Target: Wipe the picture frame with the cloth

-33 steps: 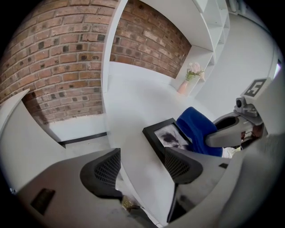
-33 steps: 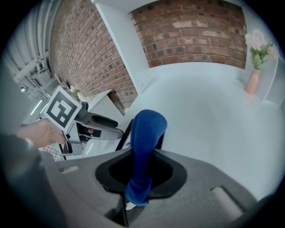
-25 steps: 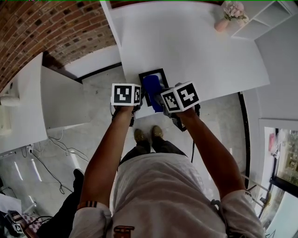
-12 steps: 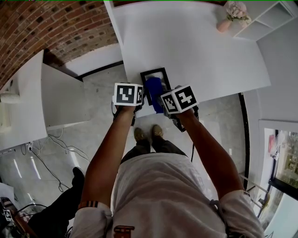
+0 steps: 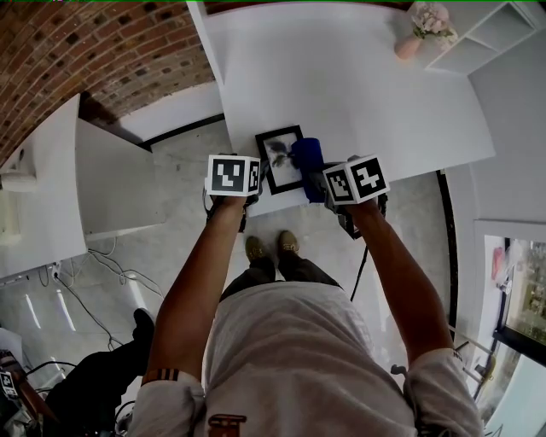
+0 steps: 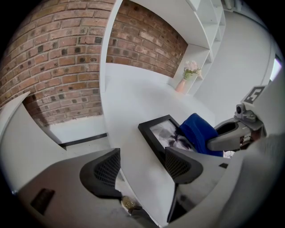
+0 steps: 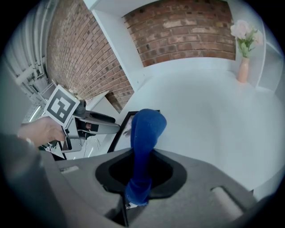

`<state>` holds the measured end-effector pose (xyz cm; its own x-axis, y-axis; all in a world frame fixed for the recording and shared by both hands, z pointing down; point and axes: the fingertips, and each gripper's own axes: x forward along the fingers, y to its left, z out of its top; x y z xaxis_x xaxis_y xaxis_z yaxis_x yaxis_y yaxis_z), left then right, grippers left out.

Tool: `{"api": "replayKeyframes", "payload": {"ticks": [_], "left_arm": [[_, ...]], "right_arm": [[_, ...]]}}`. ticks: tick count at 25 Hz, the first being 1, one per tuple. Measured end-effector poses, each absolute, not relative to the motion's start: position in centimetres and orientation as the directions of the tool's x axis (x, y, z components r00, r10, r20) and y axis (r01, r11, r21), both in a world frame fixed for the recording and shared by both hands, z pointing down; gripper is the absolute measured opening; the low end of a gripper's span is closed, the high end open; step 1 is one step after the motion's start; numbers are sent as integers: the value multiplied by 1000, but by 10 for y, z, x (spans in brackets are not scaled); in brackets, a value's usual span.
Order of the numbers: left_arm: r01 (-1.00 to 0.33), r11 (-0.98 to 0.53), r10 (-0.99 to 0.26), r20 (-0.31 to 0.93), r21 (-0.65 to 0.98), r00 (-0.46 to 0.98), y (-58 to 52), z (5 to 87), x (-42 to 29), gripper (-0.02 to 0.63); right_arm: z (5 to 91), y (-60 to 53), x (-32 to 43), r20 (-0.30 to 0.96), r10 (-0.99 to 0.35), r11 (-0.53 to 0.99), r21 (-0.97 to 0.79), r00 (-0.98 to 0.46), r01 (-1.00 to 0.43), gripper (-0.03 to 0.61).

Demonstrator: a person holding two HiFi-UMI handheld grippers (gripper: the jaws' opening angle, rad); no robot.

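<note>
Head view: picture frame (image 5: 280, 159) lies flat on the white table (image 5: 358, 85), close to the front edge, directly ahead of the person. Black border, greyish print inside.

R gripper (image 7: 140, 171): jaws pressed together, pinching a blue cloth (image 7: 144, 133). Cloth runs up out of the jaws as a bunched roll. Its free end sits over the frame's right side; the head view shows the same, with the blue wad on the right border. Left gripper view has the cloth covering the right part of the glass, so it looks like contact there.

L gripper (image 6: 141, 167): jaws spread wide, nothing gripped. Only table surface and the table's front edge show between them. Its right jaw is just beside the frame's near corner; can't tell if it touches. In the head view the L gripper's marker cube is just left of the frame and the R one is right of the cloth.

Background: pink vase w/ flowers (image 5: 422, 26) at the far right of the table, well apart from the frame. Brick wall (image 5: 102, 51) on the left.
</note>
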<state>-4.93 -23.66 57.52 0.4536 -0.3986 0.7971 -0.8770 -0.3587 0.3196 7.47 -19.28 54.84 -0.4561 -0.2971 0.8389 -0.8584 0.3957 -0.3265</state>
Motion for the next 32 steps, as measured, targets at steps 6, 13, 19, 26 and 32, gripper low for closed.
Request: {"api": "replayKeyframes", "payload": {"ticks": [6, 13, 19, 26, 32], "left_arm": [[-873, -364, -399, 792, 326, 462, -233, 568, -52, 308], [-846, -370, -501, 685, 383, 530, -238, 516, -58, 308], [-771, -428, -618, 470, 471, 631, -240, 447, -58, 273], [-721, -563, -691, 248, 404, 678, -229, 372, -58, 225], [-684, -673, -699, 61, 284, 713, -209, 321, -53, 148]], "right_arm": [[532, -194, 68, 804, -327, 419, -347, -496, -839, 71], [478, -207, 45, 702, -427, 527, -318, -570, -788, 71], [427, -215, 30, 593, -512, 572, -304, -621, -762, 71], [366, -218, 18, 429, -615, 627, -243, -661, -741, 71], [328, -209, 7, 228, -669, 686, -175, -707, -706, 71]]}}
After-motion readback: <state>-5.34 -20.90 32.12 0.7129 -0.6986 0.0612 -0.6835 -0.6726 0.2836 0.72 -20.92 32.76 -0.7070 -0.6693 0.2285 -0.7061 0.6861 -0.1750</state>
